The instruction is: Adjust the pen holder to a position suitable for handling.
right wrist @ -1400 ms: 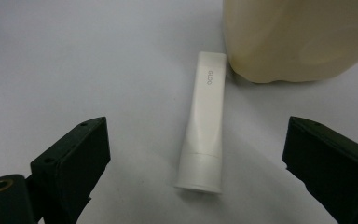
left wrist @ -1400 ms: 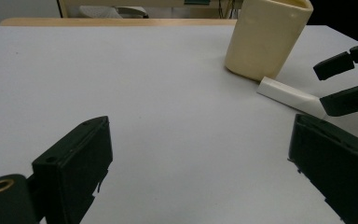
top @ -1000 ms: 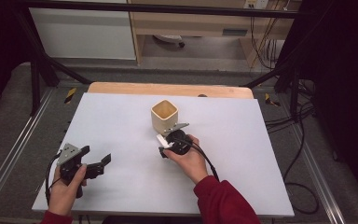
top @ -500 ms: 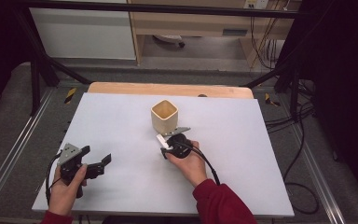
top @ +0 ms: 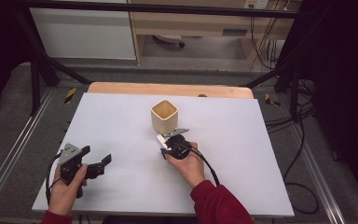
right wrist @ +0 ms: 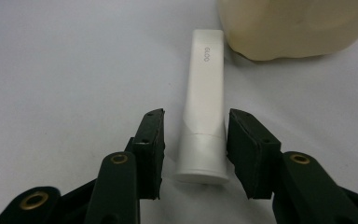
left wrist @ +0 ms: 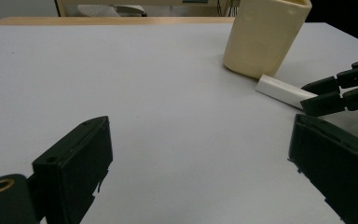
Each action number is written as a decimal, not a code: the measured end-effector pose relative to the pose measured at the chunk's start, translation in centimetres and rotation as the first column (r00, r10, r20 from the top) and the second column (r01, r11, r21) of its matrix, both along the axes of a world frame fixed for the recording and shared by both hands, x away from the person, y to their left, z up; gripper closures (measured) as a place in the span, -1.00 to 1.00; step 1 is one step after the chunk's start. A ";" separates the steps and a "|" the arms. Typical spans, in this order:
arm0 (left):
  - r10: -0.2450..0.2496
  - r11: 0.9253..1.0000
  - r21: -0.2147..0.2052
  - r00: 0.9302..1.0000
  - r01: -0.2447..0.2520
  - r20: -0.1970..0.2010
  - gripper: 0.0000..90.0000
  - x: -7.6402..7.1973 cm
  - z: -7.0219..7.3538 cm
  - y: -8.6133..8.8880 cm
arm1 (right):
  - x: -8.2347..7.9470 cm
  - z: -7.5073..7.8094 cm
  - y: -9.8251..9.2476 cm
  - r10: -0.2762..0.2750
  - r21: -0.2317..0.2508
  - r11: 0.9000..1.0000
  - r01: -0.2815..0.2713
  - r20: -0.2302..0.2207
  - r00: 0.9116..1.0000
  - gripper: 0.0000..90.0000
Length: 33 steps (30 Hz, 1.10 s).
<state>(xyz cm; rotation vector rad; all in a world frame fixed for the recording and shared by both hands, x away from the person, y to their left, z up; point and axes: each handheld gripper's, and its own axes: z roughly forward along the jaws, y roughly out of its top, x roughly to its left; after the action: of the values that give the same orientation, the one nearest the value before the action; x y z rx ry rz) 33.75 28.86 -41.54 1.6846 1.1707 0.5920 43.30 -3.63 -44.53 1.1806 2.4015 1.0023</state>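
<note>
Two black two-jaw grippers work over a smooth, matte pale grey table [top: 121,121] whose far edge shows a strip of bare light wood. The right gripper [right wrist: 195,140] sits near the middle of the table with its jaws set to either side of a white tube [right wrist: 204,107]. This tube is a slim, flattened plastic piece with rounded edges, a faint seam around its near part, small grey lettering near its far end, and a round foot at the near end. It lies flat on the table, pointing away from the gripper. In the right gripper view the right jaw's ribbed black pad looks to be against the tube's side, while a thin gap remains at the left pad; the jaws have just been closing around it, and I cannot tell that they clamp it yet.

Just beyond the tube's far end stands a cream cup [top: 164,115], a squarish container with rounded corners, smooth glossy walls and an open top. The tube's tip lies just beside its base; whether they touch is unclear.

At the near left of the table, well apart from the cup, the left gripper [top: 98,164] is held in the person's left hand [top: 65,193]. Its blocky, hard black jaws stand wide apart with only bare tabletop between them. A red sleeve [top: 219,205] covers the right forearm.
</note>
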 end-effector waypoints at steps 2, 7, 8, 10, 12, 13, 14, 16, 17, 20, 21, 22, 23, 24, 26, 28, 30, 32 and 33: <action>-0.001 1.000 -0.001 1.000 0.001 -0.001 -0.87 0.0 0.0 0.0 | 0.0 -0.1 0.0 -0.005 0.002 1.000 0.005 -0.003 1.000 0.30; -0.002 1.000 0.000 1.000 0.002 -0.001 -0.87 0.0 0.0 -0.1 | 0.0 -0.4 0.0 -0.009 0.004 1.000 0.009 0.000 1.000 0.37; -0.002 1.000 0.000 1.000 0.002 -0.001 -0.87 0.0 0.0 -0.1 | 0.0 -0.4 -0.1 -0.013 0.008 1.000 0.013 0.001 1.000 0.41; -0.002 1.000 0.001 1.000 0.002 -0.001 -0.87 0.0 0.0 -0.1 | 0.1 -0.4 -0.1 -0.013 0.008 1.000 0.013 0.001 1.000 0.43; -0.002 1.000 0.001 1.000 0.002 -0.001 -0.87 0.0 0.0 -0.1 | 0.1 -0.4 -0.1 -0.013 0.006 1.000 0.013 0.001 1.000 0.43; -0.002 1.000 0.001 1.000 0.002 -0.001 -0.87 0.0 0.0 -0.1 | 0.1 -0.4 -0.1 -0.014 0.002 1.000 0.014 0.003 1.000 0.44; -0.002 1.000 0.001 1.000 0.002 -0.002 -0.87 0.0 0.0 -0.1 | 0.1 -0.4 -0.1 -0.014 -0.001 1.000 0.014 0.005 1.000 0.45; -0.002 1.000 0.001 1.000 0.002 -0.001 -0.87 0.0 0.0 -0.1 | 0.0 -0.4 0.0 -0.016 -0.006 1.000 0.016 0.006 1.000 0.46; -0.003 1.000 0.003 1.000 0.003 -0.001 -0.87 0.0 0.0 -0.1 | 0.0 -0.4 0.0 -0.015 -0.010 1.000 0.015 0.011 1.000 0.46; -0.003 1.000 0.003 1.000 0.003 -0.001 -0.87 0.0 0.0 -0.1 | 0.0 -0.4 0.1 -0.017 -0.020 1.000 0.017 0.015 1.000 0.47; -0.003 1.000 0.003 1.000 0.003 -0.001 -0.87 0.0 0.0 -0.1 | 0.0 -0.4 0.1 -0.018 -0.022 1.000 0.018 0.014 1.000 0.48; -0.003 1.000 0.003 1.000 0.003 -0.001 -0.87 0.0 0.0 -0.1 | 0.0 -0.3 0.1 -0.016 -0.024 1.000 0.017 0.015 1.000 0.48; -0.003 1.000 0.002 1.000 0.003 -0.001 -0.87 0.0 0.0 -0.1 | 0.0 -0.3 0.1 -0.016 -0.026 1.000 0.016 0.016 1.000 0.48; -0.004 1.000 0.002 1.000 0.004 -0.001 -0.87 0.0 0.0 -0.1 | 0.0 -0.3 0.1 -0.016 -0.027 1.000 0.016 0.016 1.000 0.48; -0.004 1.000 0.002 1.000 0.004 -0.001 -0.87 0.0 0.0 -0.1 | 0.0 -0.3 0.2 -0.015 -0.029 0.999 0.015 0.016 1.000 0.48; -0.004 1.000 0.003 1.000 0.004 -0.001 -0.87 0.0 0.0 -0.1 | 0.0 -0.3 0.1 -0.014 -0.029 0.999 0.014 0.016 1.000 0.48; -0.004 1.000 0.001 1.000 0.004 -0.001 -0.87 0.0 0.0 -0.1 | 0.0 -0.3 0.1 -0.014 -0.028 1.000 0.014 0.016 1.000 0.49; -0.003 1.000 0.002 1.000 0.003 -0.001 -0.87 0.0 0.0 -0.1 | 0.0 -0.3 0.1 -0.011 -0.027 1.000 0.012 0.017 1.000 0.49; -0.003 1.000 0.003 1.000 0.003 -0.001 -0.87 0.0 0.0 -0.1 | 0.0 -0.3 0.1 -0.011 -0.027 1.000 0.012 0.017 1.000 0.49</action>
<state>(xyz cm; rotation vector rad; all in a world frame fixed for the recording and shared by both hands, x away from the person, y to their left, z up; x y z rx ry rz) 33.77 28.77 -41.55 1.6889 1.1684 0.5911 43.26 -3.50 -44.86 1.1711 2.3853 0.9686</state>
